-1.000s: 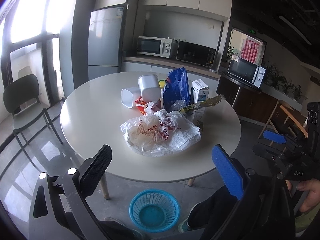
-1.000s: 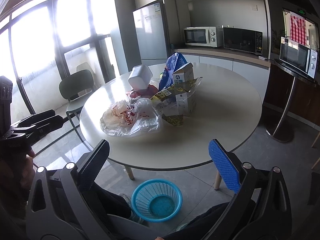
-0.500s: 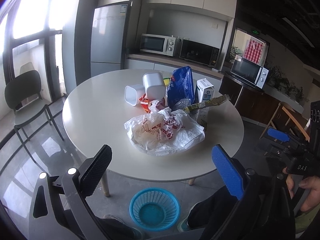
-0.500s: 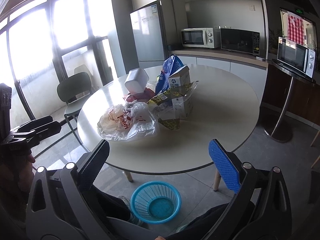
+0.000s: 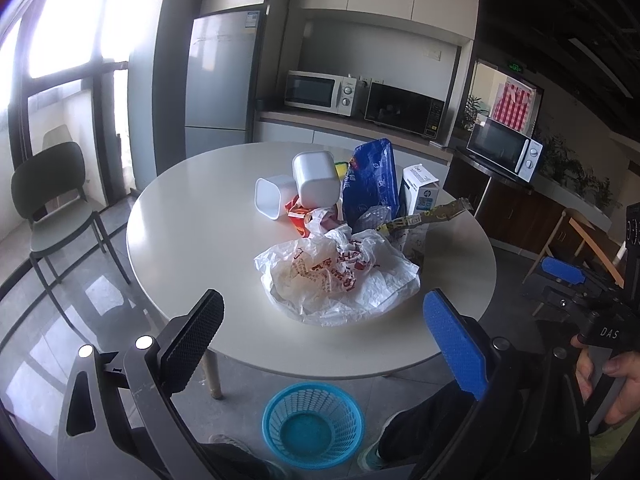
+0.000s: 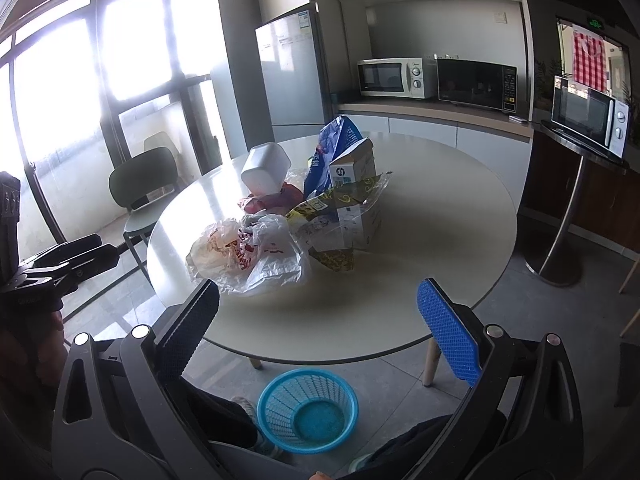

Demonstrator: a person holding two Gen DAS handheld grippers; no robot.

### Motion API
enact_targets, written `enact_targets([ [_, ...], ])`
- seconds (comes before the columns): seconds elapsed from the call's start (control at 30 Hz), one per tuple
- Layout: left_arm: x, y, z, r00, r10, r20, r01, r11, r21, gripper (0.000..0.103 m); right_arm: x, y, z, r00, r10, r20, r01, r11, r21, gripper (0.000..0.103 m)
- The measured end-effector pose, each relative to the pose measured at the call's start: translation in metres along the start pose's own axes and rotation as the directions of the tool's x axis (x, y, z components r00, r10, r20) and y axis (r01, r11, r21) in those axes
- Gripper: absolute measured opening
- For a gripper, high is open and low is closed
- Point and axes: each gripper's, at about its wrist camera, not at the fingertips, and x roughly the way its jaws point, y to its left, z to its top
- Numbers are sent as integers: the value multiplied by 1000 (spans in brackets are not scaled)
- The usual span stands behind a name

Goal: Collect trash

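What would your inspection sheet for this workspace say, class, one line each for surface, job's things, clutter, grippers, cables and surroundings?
Surface: round white table, bare around a central pile.
Job's things: crumpled plastic bag nearest the front edge; behind it two white tubs, blue snack bag, white carton, yellow wrapper, red wrappers. Blue basket on the floor, looks empty.
Clutter: nothing seen beyond the trash.
Grippers: left gripper and right gripper both open, holding nothing, short of the table.
Cables: nothing seen.
Surroundings: fridge, three microwaves on counters, green chair, windows.
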Motion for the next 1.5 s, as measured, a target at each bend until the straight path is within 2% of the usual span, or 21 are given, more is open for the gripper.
enact_targets([
  [0.37,37,8,39,999,40,33,-41,999,11,97,44,-7,46,999,-51,15,51,999,-4,94],
  [0.83,109,19,99,999,48,12,-48,999,-13,97,125,-5,96,989,-136,-50,134,990,-39,93],
  [0.9,122,18,108,999,43,-3,-43,999,-22,97,137,-6,99,987,-145,-73,143,989,-36,87],
  [1.07,155,11,123,998,49,-45,-49,999,-18,97,160,-12,109,981,-163,-103,162,987,-18,84],
  [1.13,171,9,126,995,61,-76,-62,998,-12,97,169,-13,112,978,-168,-124,167,986,-22,77],
  [1.27,194,10,127,989,52,-140,-57,998,-28,97,178,-18,114,974,-173,-145,172,985,-21,74],
  [1.47,222,7,129,973,82,-217,-84,996,0,97,186,-27,114,972,-160,-171,162,987,-4,56],
  [1.5,225,6,128,970,93,-227,-94,996,7,96,187,-29,114,972,-160,-173,163,987,-1,51],
])
